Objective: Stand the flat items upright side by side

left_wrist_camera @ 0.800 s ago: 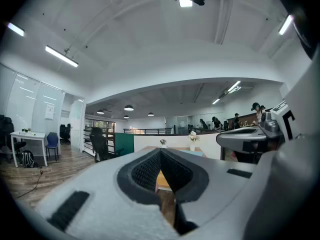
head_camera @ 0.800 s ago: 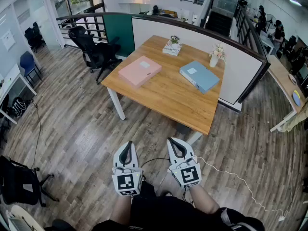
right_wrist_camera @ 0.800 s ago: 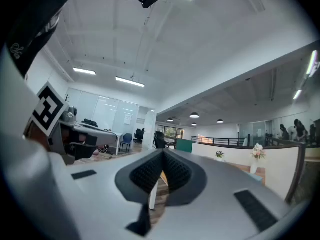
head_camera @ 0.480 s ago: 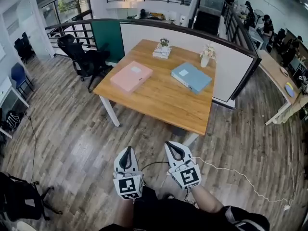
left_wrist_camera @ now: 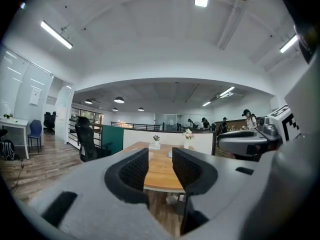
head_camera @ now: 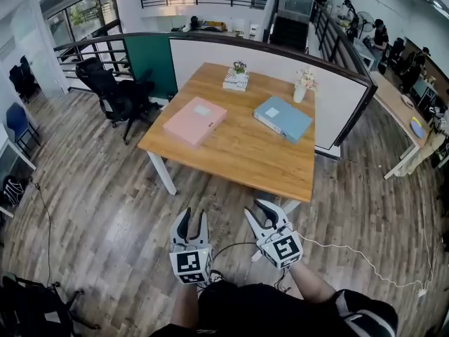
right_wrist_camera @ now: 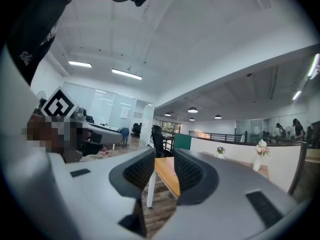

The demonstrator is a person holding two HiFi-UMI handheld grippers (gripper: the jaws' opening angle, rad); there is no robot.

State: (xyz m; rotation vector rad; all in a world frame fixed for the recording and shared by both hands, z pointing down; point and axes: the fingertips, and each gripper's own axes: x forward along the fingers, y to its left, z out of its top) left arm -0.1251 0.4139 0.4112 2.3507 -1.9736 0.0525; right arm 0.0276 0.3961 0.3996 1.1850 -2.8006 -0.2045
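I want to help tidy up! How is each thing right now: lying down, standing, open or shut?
Pink flat file box: lying flat.
Blue flat file box: lying flat.
White flower vase: standing upright.
Left gripper: open, empty.
Right gripper: open, empty.

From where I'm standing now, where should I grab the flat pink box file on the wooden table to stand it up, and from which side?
The flat pink box file lies flat on the wooden table, so only its slim edges would likely fit between jaws. Take the edge nearest you, by the table's front-left rim, coming in level with the left gripper.
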